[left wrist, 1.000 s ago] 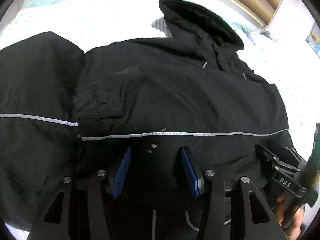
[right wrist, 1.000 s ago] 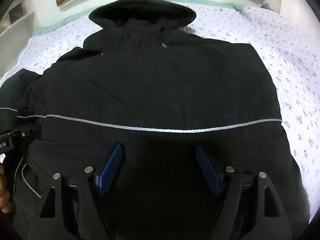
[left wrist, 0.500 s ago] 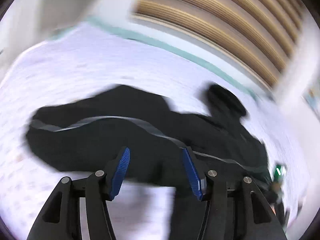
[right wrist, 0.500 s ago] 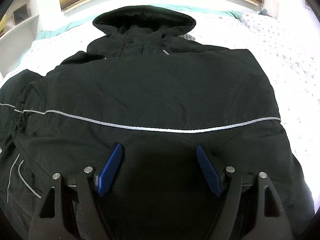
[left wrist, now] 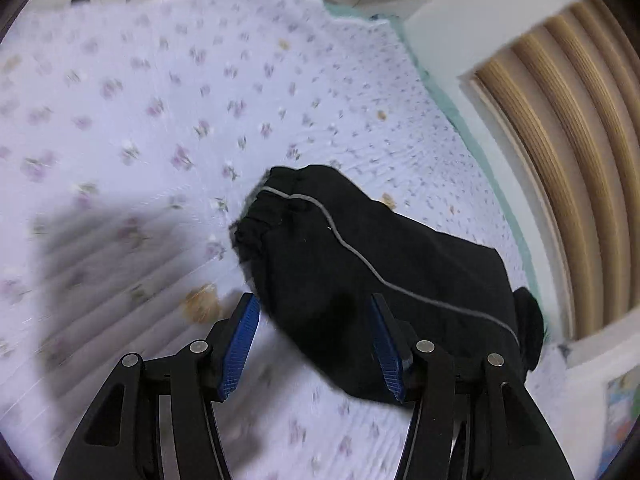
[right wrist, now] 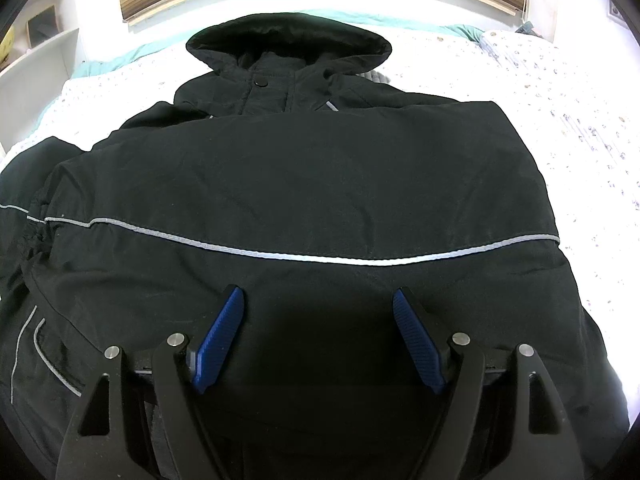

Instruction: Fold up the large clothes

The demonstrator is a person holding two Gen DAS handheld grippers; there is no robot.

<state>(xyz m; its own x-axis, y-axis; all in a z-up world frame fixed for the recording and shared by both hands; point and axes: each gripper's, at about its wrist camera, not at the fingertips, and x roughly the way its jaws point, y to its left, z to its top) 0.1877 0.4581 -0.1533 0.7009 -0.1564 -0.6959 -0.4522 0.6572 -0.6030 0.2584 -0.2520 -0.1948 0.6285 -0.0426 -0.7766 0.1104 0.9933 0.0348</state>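
Observation:
A black hooded jacket [right wrist: 320, 184] lies spread on the bed, its hood [right wrist: 288, 46] at the far end and a grey reflective stripe [right wrist: 360, 258] across the body. My right gripper [right wrist: 318, 300] hovers open over the lower body, with nothing pinched between its blue pads. In the left wrist view one sleeve [left wrist: 360, 264] stretches out to the side and ends in a gathered cuff [left wrist: 260, 220]. My left gripper [left wrist: 316, 304] stands open just above the sleeve's near edge, and its pads do not press the cloth. That view is blurred.
The jacket rests on a white bedsheet with small flowers [left wrist: 160, 100]. A ribbed wooden panel [left wrist: 580, 160] runs along the far side of the bed. A white shelf [right wrist: 40, 40] stands at the far left in the right wrist view.
My left gripper has swung fast off the jacket's body out to the sleeve and rolled, so its view now shows the cuff and bare sheet. The right gripper has stayed put.

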